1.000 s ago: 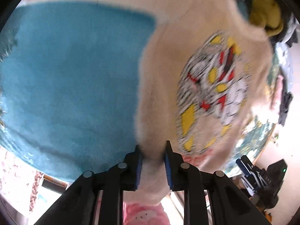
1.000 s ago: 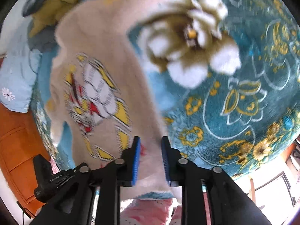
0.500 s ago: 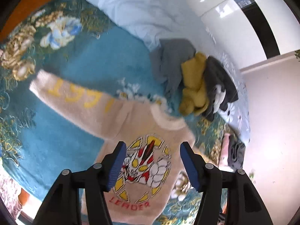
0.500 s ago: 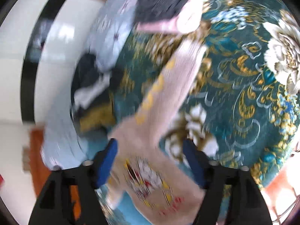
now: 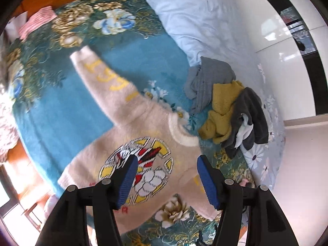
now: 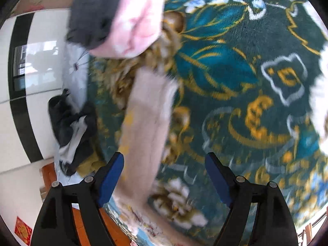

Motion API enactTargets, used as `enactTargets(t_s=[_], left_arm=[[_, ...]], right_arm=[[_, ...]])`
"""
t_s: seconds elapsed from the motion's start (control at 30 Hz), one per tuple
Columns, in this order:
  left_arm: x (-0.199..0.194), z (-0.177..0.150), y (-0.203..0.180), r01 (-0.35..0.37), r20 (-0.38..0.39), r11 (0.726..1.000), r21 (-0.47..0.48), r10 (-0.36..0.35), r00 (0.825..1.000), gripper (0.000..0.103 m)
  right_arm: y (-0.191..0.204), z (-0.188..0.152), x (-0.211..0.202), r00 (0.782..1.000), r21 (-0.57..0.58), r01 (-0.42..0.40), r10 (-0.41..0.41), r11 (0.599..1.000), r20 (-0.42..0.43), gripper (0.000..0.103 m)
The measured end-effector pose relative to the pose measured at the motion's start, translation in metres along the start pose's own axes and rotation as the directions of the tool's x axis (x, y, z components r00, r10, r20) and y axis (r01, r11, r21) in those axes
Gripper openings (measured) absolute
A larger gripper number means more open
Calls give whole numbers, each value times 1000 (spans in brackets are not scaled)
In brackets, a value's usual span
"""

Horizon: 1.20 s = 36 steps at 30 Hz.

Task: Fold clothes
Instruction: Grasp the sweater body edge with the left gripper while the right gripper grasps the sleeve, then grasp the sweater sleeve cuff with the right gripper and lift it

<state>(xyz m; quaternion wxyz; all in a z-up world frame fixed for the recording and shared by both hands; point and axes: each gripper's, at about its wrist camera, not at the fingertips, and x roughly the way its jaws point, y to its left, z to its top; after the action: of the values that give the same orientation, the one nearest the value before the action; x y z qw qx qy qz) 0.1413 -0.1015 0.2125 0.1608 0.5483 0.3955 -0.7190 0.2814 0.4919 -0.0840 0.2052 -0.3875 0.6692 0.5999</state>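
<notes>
A fuzzy beige sweater (image 5: pixel 131 143) with a red, yellow and white print lies flat and face up on the teal floral blanket (image 5: pixel 51 106). One sleeve with yellow lettering stretches up and left. My left gripper (image 5: pixel 166 176) is open and empty above the sweater's chest. In the right wrist view, the other beige sleeve (image 6: pixel 147 127) runs up the blanket (image 6: pixel 246 82). My right gripper (image 6: pixel 164 176) is open and empty above that sleeve.
A pile of grey, yellow and dark clothes (image 5: pixel 225 110) lies by the light blue duvet (image 5: pixel 194 20). A pink striped item (image 5: pixel 37 22) lies at the far left. A dark and pink bundle (image 6: pixel 119 16) lies beyond the sleeve's end. White wall panels stand behind.
Both grippers were shut on the sweater a second ago. They have let go, opened wide and lifted away; the sweater now lies spread on the blanket.
</notes>
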Motion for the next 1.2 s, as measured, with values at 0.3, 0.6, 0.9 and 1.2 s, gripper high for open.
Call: enactTargets(t_s=[0.3, 0.6, 0.9, 1.2], left_arm=[[-18, -17, 4, -92, 50, 992, -85, 97, 994, 64], [-3, -24, -14, -81, -14, 996, -22, 81, 997, 64], [6, 6, 14, -21, -57, 999, -46, 19, 998, 64], [20, 51, 55, 7, -88, 1000, 16, -5, 996, 64]], right_arm=[[10, 39, 38, 996, 42, -67, 69, 997, -48, 44], [1, 44, 36, 995, 106, -83, 88, 991, -39, 3], [64, 30, -14, 990, -103, -122, 127, 987, 52, 2], [23, -3, -22, 984, 72, -31, 18, 997, 177, 67]])
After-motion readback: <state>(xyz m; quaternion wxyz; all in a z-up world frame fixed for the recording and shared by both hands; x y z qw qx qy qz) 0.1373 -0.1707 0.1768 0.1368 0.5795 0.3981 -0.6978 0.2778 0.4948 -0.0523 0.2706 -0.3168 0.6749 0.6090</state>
